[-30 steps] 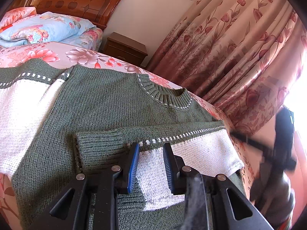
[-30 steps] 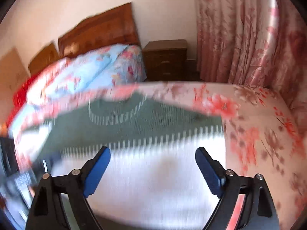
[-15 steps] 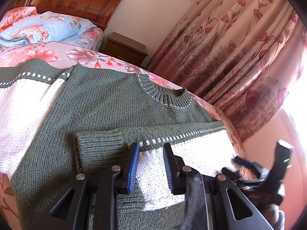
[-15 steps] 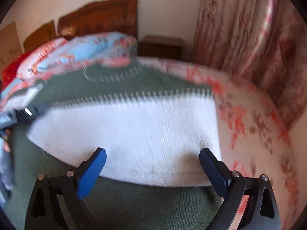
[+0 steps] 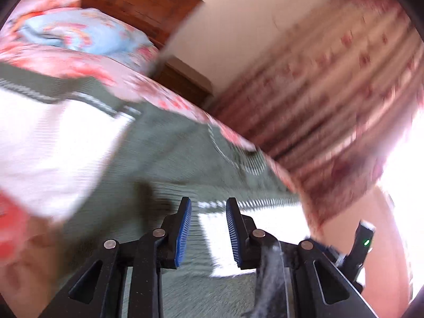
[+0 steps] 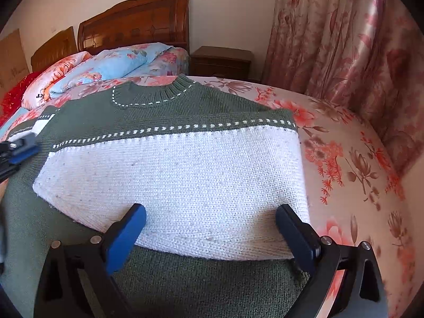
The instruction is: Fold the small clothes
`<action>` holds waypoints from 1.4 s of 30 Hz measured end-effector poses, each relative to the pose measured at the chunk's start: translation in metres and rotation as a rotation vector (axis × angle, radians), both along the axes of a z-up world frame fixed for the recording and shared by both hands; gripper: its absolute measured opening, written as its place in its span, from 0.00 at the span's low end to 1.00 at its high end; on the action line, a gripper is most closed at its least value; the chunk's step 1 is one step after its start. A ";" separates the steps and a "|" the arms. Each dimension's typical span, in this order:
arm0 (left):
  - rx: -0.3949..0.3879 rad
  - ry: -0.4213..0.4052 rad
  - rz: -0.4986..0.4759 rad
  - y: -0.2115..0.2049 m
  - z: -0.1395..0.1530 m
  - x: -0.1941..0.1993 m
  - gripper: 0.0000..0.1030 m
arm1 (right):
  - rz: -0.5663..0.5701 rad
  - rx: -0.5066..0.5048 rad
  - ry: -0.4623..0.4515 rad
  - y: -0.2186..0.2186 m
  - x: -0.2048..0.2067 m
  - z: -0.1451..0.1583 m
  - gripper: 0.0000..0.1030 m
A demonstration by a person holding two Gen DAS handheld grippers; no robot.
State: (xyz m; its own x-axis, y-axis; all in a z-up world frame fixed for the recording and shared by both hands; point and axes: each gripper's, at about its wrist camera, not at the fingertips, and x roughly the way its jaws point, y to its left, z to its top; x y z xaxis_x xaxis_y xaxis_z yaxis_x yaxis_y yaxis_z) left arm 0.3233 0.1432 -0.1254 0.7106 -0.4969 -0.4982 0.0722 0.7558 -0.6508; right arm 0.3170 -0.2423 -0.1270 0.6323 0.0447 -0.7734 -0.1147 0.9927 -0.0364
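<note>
A green and white knit sweater (image 6: 159, 111) lies flat on the bed, collar toward the headboard. One white sleeve (image 6: 172, 172) is folded across its chest. My right gripper (image 6: 211, 212) hovers wide open just over the near edge of that sleeve, with nothing between its pads. The left wrist view is blurred by motion. In it my left gripper (image 5: 208, 204) hangs over the sweater (image 5: 164, 159), its jaws a narrow gap apart with no cloth between them. The left gripper's tip (image 6: 18, 148) shows at the left edge of the right wrist view.
The floral bed sheet (image 6: 357, 172) runs to the bed's right edge. A blue floral quilt (image 6: 119, 63) lies below the wooden headboard (image 6: 137, 26). A dark nightstand (image 6: 222, 61) and a pink flowered curtain (image 6: 344, 39) stand behind.
The left gripper has swung sideways across the sweater, and its view has rolled and blurred. The right gripper has dropped closer over the white sleeve and steadied. Neither jaw gap has visibly changed.
</note>
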 end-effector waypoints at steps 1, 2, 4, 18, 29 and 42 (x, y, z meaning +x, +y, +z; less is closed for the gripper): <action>-0.014 -0.011 0.022 0.010 0.002 -0.008 0.26 | 0.000 0.000 0.000 0.000 0.000 0.000 1.00; -0.026 -0.024 0.042 0.022 0.005 -0.017 0.26 | 0.000 0.000 0.000 0.000 0.000 0.000 1.00; -0.029 -0.060 0.087 0.050 0.014 -0.033 0.26 | 0.000 0.000 0.000 0.000 0.000 0.000 1.00; -0.238 0.080 0.576 0.280 -0.027 -0.087 0.29 | 0.000 0.001 -0.001 0.000 0.000 0.001 1.00; -0.357 0.127 0.670 0.315 -0.068 -0.035 0.27 | 0.000 0.001 -0.002 0.000 0.000 0.000 1.00; -0.125 0.011 0.573 0.254 -0.008 -0.021 0.08 | 0.002 0.004 -0.002 0.001 0.000 0.001 1.00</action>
State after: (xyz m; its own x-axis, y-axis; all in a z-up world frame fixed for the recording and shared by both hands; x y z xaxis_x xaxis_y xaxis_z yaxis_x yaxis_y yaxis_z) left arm 0.3023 0.3975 -0.1339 0.8783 -0.0900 -0.4696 -0.3331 0.5895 -0.7359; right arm 0.3167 -0.2408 -0.1262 0.6340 0.0487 -0.7718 -0.1166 0.9926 -0.0331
